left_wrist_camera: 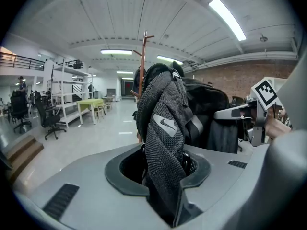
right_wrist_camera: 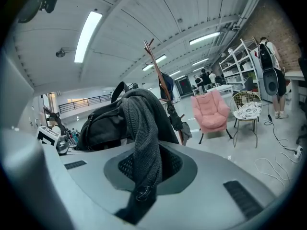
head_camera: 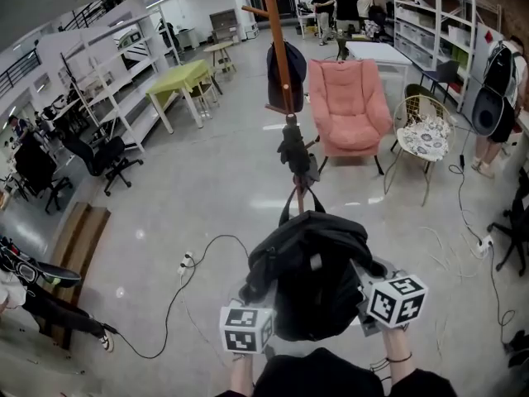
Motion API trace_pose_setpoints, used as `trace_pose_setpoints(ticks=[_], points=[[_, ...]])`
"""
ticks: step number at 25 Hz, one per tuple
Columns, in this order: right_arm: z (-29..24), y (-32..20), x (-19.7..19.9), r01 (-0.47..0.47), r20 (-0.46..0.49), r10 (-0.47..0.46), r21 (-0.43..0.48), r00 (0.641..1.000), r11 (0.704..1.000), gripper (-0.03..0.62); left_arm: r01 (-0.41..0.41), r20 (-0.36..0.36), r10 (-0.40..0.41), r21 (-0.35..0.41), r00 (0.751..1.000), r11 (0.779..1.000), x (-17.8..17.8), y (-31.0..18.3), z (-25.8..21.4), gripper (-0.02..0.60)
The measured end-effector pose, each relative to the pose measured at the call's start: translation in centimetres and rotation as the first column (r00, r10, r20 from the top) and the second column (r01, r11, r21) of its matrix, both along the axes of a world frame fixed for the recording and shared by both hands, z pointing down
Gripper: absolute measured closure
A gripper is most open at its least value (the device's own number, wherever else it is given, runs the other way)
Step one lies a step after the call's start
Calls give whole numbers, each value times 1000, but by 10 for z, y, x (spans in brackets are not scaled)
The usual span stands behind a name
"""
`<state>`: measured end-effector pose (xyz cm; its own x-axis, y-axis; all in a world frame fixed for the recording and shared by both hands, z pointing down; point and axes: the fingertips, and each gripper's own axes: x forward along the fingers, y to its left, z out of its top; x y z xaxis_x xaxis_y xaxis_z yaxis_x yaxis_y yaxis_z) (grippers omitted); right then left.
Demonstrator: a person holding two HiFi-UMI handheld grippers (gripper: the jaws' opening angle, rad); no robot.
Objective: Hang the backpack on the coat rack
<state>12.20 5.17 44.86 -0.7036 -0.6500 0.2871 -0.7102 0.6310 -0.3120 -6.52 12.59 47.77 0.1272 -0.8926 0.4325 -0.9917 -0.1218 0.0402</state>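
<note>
I carry a black backpack between both grippers, low in the head view. My left gripper is shut on a grey mesh shoulder strap that runs down through its jaws. My right gripper is shut on the other mesh strap, which hangs through its jaws. The bag's body bulges between the two grippers. Straight ahead stands the wooden coat rack, its pole also in the left gripper view and the right gripper view. A dark blue bag and a black item hang on it.
A pink armchair and a wire chair stand right of the rack. A green table and white shelving are at the left, with office chairs. Cables lie on the floor. A person stands at the far right.
</note>
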Motion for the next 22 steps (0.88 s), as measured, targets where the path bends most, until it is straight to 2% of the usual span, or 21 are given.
trace_pose_setpoints(ticks=[8, 22], points=[[16, -50, -37, -15, -23, 15, -33, 1000, 999, 560, 0, -31, -1, -37, 1000, 999, -35, -56, 20, 448], [13, -144, -89, -96, -22, 95, -20, 995, 995, 560, -74, -43, 73, -28, 996, 997, -92, -164, 19, 448]])
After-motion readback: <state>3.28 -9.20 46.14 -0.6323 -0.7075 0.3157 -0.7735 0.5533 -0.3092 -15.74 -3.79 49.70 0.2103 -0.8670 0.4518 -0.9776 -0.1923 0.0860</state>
